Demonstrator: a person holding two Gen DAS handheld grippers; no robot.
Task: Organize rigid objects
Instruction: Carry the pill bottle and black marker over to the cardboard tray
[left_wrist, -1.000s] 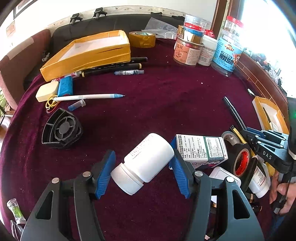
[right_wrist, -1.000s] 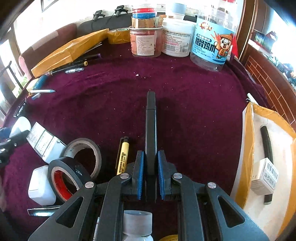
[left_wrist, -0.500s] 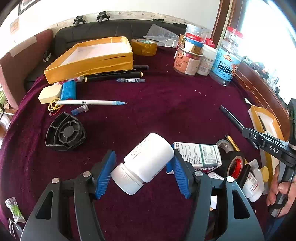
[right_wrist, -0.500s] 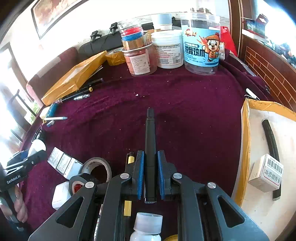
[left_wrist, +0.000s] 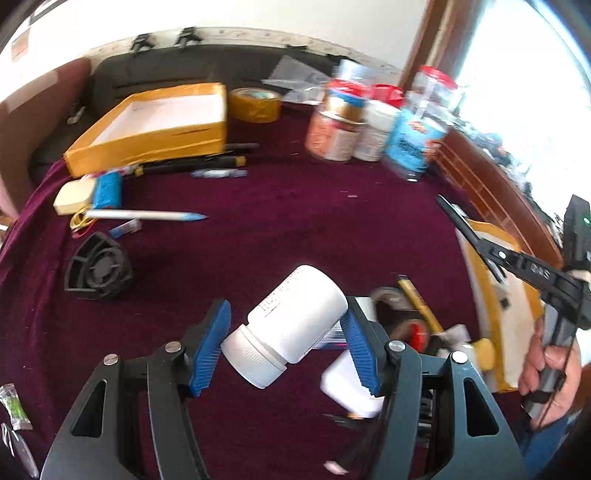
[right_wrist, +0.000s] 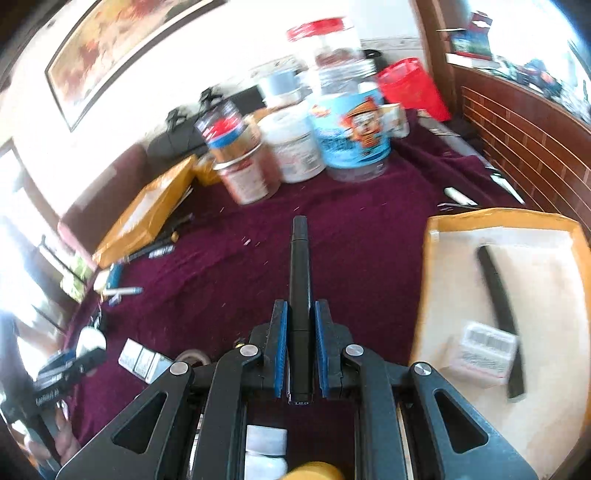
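White bottle (left_wrist: 295, 328) clamped slantwise in left claw (left_wrist: 286, 345), cap toward left pad, lifted clear of maroon tabletop (left_wrist: 295, 229); same grip as moment ago, cloth now farther below. Right claw (right_wrist: 299, 349) clenched on black marker (right_wrist: 300, 280), marker pointing straight ahead. View has swung: yellow tray (right_wrist: 436, 280) with black strip and small box now just right of right claw, closer than before. Judgement: marker headed for that tray; bottle's destination unclear.
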